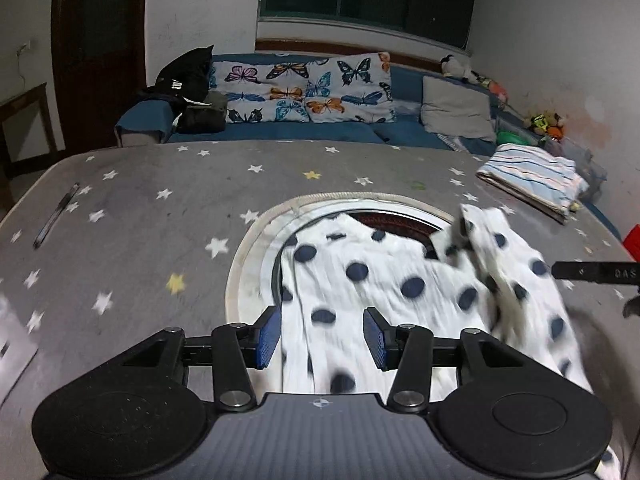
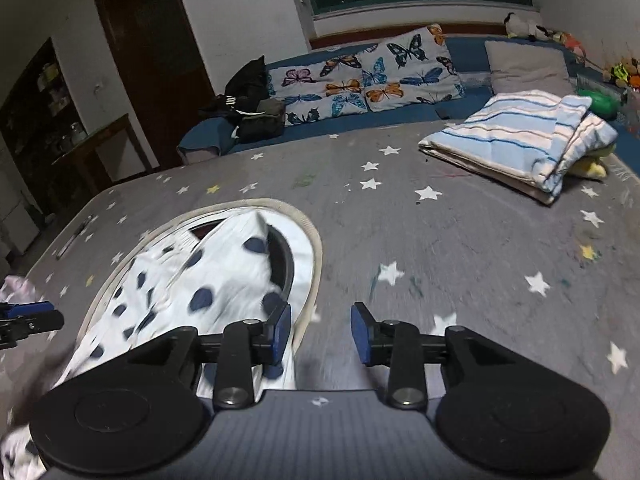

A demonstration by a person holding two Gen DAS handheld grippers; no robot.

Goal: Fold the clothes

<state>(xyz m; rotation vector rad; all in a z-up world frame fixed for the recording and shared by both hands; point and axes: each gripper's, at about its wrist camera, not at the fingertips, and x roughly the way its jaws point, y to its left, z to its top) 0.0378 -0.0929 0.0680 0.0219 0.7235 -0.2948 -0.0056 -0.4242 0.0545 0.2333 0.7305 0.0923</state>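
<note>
On top of the star-print grey bed (image 1: pixel 160 208), the white dotted garment (image 1: pixel 380 280) lies crumpled across a beige-rimmed oval mat (image 1: pixel 248 248), w/ a striped folded blanket (image 2: pixel 516 148) well apart toward the far corner. Left gripper (image 1: pixel 320 338) has its jaws wide apart over the cloth's near edge, nothing pinched; right gripper (image 2: pixel 320 334) is likewise spread, empty, just beside the garment's right side over bare sheet. Looks like the spreading/early fold stage: next move prob needs both to pinch an edge.
</note>
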